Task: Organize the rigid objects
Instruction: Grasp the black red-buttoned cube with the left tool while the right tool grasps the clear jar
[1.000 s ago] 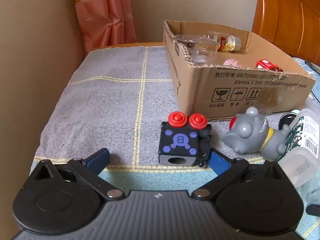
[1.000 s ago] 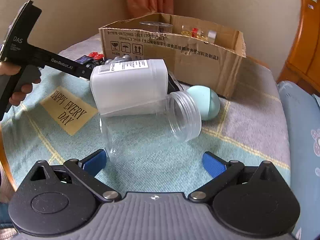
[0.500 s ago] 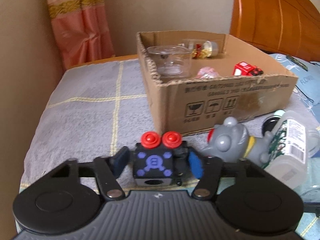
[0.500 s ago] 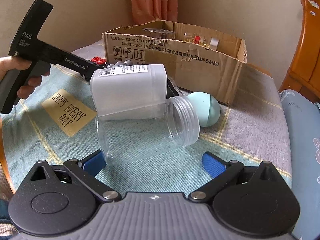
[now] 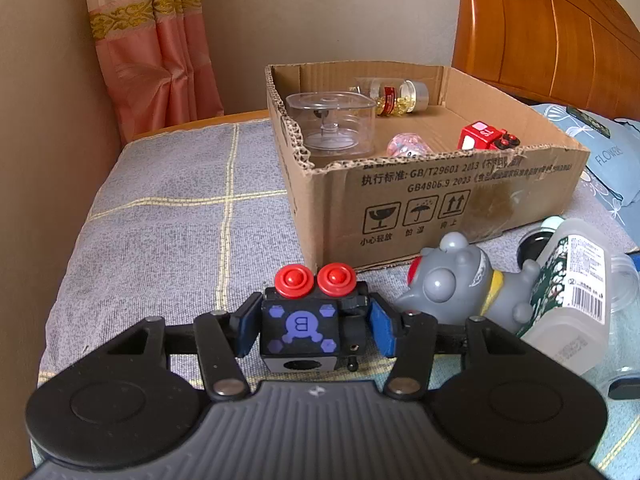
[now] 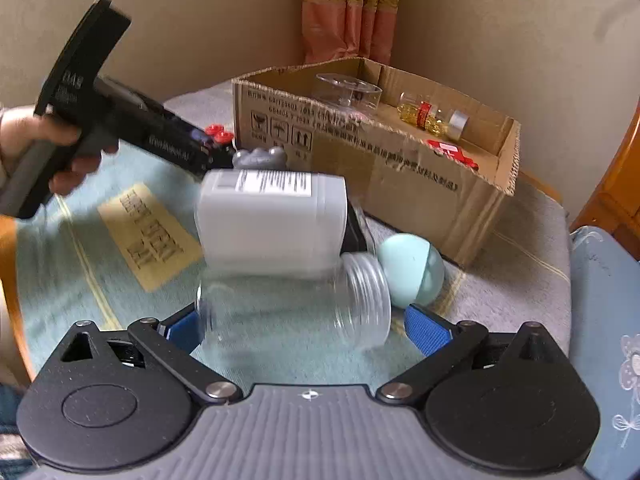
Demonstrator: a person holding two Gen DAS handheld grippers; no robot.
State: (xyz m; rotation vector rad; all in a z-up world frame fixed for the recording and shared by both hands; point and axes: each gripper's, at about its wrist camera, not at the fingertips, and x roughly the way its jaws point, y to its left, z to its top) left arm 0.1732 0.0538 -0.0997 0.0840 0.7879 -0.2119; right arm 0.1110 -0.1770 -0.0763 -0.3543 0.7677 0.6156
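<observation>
In the left wrist view the left gripper (image 5: 314, 330) is clamped on a black toy cube (image 5: 300, 334) with purple marks and two red buttons on its far edge, its blue pads pressed to the cube's two sides. Just right of it lies a grey toy animal (image 5: 452, 284), and further right a white labelled bottle (image 5: 568, 292) on its side. Beyond them stands the cardboard box (image 5: 420, 200), and only this view shows its floor: a clear cup (image 5: 332, 124), a bottle of yellow capsules (image 5: 396, 96), a pinkish ball (image 5: 408, 145) and a red toy car (image 5: 486, 136). To the left the grey checked cloth (image 5: 160, 216) runs bare to its far edge. The right wrist view is blurred, but the right gripper (image 6: 302, 326) seems spread wide, its pads either side of a clear jar (image 6: 296, 304) lying on its side, not pressing it. A pale green ball (image 6: 412, 270) sits just right of the jar's mouth, between jar and box.
</observation>
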